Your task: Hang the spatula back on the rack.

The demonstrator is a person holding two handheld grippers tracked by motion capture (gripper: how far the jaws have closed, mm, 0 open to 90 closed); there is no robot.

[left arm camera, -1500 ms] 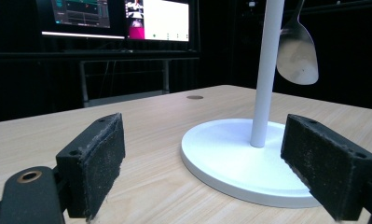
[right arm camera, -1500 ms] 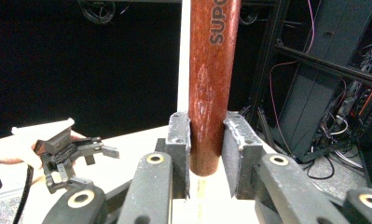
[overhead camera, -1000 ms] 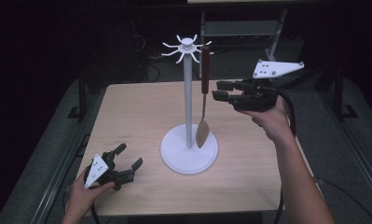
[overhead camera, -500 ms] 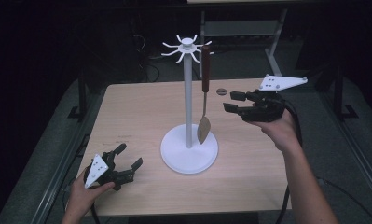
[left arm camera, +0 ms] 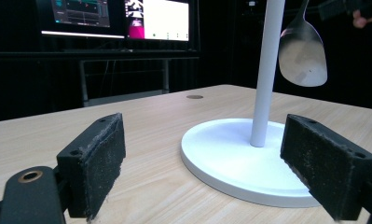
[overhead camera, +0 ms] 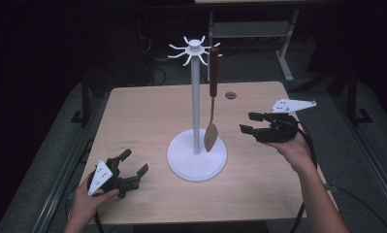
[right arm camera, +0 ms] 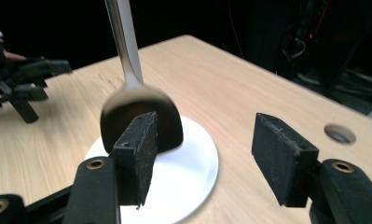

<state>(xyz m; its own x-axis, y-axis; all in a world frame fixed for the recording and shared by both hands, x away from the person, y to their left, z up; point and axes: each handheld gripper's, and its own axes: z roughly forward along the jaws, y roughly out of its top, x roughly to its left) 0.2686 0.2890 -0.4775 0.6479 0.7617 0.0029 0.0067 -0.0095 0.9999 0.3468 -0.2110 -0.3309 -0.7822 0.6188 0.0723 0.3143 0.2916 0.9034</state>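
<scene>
Right gripper (overhead camera: 253, 123), jaws apart and just been opening, holds nothing and hangs beside the steel spatula with a dark wooden handle (overhead camera: 212, 104), which dangles from the white metal hook stand (overhead camera: 196, 155) on the pale wooden table (overhead camera: 147, 107). Left gripper (overhead camera: 132, 163) rests open and empty near the table's front edge.

The person's forearms are bare, with no sleeves in sight. Each hand carries a black two-jaw gripper: the left gripper (overhead camera: 133, 169) and the right gripper (overhead camera: 249, 122) both bear a pale grey three-cornered plate on top and trail a black cable. Their jaws end in rectangular black pads (left arm camera: 99, 163) with a rough, grainy face, fixed by brass-ringed screw holes.
</scene>
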